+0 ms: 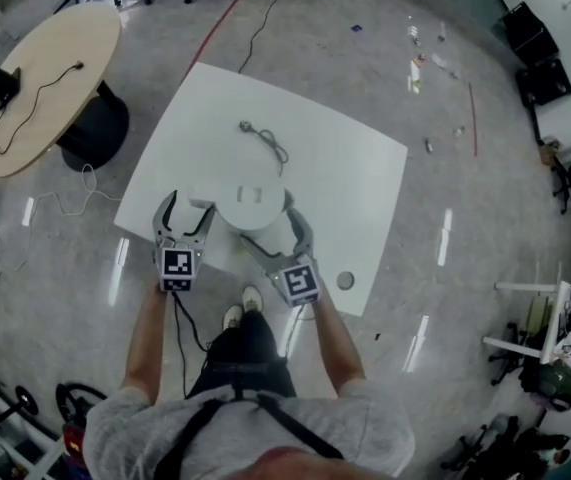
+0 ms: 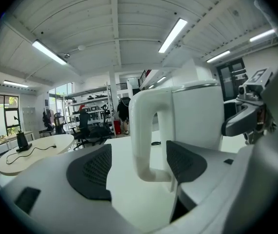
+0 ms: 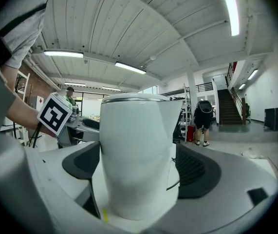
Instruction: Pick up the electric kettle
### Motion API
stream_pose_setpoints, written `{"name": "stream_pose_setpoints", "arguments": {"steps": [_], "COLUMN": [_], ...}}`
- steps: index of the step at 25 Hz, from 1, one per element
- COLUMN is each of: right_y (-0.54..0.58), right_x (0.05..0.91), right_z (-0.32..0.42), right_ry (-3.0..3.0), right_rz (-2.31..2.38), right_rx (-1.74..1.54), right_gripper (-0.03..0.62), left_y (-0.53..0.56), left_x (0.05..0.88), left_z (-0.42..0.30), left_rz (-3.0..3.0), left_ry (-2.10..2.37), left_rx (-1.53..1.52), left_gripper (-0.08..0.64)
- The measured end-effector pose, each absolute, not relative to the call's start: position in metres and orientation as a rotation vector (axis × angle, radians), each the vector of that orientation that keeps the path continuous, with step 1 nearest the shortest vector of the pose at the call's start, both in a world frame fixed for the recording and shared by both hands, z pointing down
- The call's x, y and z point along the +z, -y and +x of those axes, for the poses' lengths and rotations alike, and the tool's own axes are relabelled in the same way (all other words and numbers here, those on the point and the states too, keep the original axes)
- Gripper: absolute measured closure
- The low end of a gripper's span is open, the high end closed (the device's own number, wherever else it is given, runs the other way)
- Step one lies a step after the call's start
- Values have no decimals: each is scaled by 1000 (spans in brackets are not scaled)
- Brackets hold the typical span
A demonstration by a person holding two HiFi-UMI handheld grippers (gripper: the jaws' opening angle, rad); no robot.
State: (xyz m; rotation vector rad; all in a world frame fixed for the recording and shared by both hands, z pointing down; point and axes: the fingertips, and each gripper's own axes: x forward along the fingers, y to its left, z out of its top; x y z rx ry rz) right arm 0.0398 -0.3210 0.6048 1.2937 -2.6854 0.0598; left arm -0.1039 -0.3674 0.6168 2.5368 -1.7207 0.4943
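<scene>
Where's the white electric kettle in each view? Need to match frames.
Head view: white electric kettle at centre, near the table's front edge, seen from above.
Left gripper view: centre-right, loop handle in the middle.
Right gripper view: fills the centre.
Shared landmark: white square table beneath it.

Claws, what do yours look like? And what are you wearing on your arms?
The left claw and the right claw are both light grey, each with two curved prongs lined with black dimpled pads. Each has a cube with black-and-white square markers. A black cable trails from the left one. The person wears a grey short-sleeved shirt with dark straps.
</scene>
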Motion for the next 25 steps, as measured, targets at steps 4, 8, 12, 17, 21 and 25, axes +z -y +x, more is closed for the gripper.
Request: {"name": "stream_pose_setpoints", "arguments": {"steps": [4,8,12,17,21,25], "right_y": [321,321,322,325,324,326], "right_x": [603,603,605,604,602,601], "right_z": [34,32,32,30,31,28], "right_ry": [2698,2715,2715,2743,2754,2758], "right_rz": [1290,1287,1253,1240,1230,1230], "right_rx": [54,54,42,48,48,55], "right_gripper": [112,112,112,110,110,109], "left_y": [375,380,388,399,407,416], "left_x": [616,616,613,614,614,615], "left_z": [-117,-107,-106,-107,-104,-106], "left_rz": [2510,2540,2546,2537,2545,2539], "left_ry": [1813,1799,1810,1815,1819,1842], "left_rx": [470,461,453,447,427,436], "left_gripper": [213,213,225,225,225,232]}}
